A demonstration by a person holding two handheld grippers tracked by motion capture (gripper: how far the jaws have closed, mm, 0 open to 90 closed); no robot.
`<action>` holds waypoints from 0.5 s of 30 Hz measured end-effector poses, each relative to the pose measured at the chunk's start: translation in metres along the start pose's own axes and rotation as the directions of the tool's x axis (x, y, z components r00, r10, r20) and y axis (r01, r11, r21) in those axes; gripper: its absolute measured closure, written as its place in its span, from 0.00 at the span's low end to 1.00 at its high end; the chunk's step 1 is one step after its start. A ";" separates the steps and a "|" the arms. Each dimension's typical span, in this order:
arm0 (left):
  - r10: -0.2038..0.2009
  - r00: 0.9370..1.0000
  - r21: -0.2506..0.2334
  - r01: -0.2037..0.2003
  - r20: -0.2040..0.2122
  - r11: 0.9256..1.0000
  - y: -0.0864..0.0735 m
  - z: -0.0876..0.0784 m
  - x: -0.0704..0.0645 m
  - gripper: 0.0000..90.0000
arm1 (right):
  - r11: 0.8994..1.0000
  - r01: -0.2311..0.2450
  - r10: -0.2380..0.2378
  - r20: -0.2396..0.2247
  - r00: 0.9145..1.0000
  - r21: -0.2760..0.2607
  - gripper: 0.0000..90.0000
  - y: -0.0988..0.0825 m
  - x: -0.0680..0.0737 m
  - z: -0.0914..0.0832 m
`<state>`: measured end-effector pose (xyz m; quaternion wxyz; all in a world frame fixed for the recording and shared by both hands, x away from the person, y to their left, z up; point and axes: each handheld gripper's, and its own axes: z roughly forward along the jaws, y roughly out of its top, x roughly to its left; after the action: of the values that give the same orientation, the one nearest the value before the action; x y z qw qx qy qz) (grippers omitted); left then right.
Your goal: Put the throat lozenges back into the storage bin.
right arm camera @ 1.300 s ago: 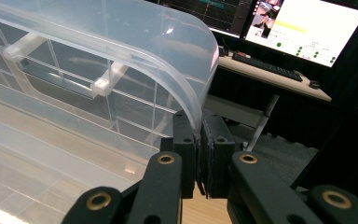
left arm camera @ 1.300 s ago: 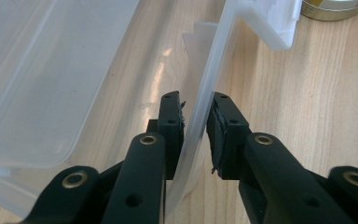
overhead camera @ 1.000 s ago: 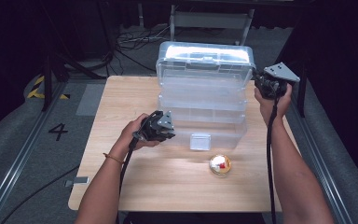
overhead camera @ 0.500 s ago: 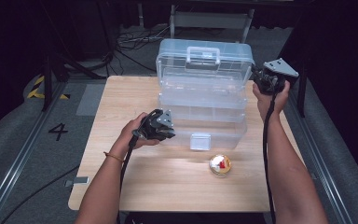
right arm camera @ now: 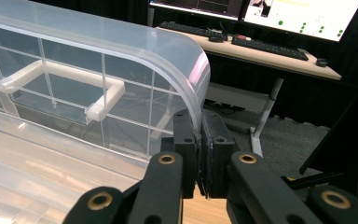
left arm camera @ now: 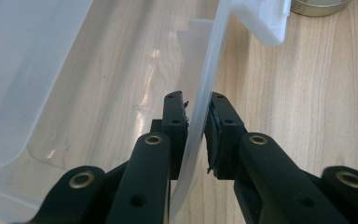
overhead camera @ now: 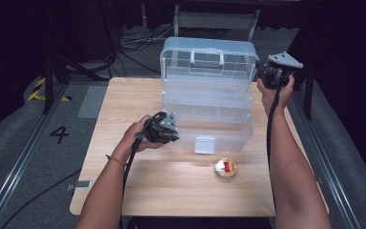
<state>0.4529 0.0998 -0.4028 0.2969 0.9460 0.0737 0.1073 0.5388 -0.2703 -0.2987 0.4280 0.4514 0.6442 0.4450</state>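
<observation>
A clear plastic tiered toolbox stands on the wooden table, its trays stepped back and its lid raised upright. My right gripper is shut on the lid's right rim, beside the lid's handle; its jaws show close up in the right gripper view. At the box's front left, my left gripper is shut on the thin front wall; the wall passes between its jaws in the left gripper view. The white latch hangs at the front.
A small round gold tin with a red mark lies on the table in front of the box. Behind the table a desk carries keyboards and monitors. Cables cross the floor at the back, and metal rails run along both sides.
The lid has swung up and back with my right gripper on its rim, and the trays have spread open. My left gripper has kept still on the front wall.
</observation>
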 end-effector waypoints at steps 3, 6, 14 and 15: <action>0.001 1.000 0.000 -0.001 -0.001 1.000 0.000 0.000 0.000 0.88 | 1.000 -0.009 0.009 -0.009 1.000 0.010 0.96 0.001 -0.003 0.004; -0.002 1.000 0.000 0.002 -0.005 1.000 0.000 0.000 0.000 0.88 | 1.000 -0.006 0.007 -0.013 1.000 0.016 0.96 0.003 -0.004 0.007; -0.013 1.000 -0.003 0.013 -0.005 1.000 0.000 0.000 -0.001 0.88 | 0.999 0.003 -0.003 -0.018 1.000 0.036 0.95 0.007 -0.007 0.018; -0.014 1.000 -0.003 0.014 -0.006 1.000 0.000 0.000 -0.001 0.88 | 0.999 0.003 -0.002 -0.021 1.000 0.040 0.95 0.007 -0.007 0.019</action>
<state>0.4517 0.0994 -0.4033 0.2990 0.9447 0.0808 0.1080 0.5605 -0.2723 -0.2951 0.4126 0.4544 0.6579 0.4364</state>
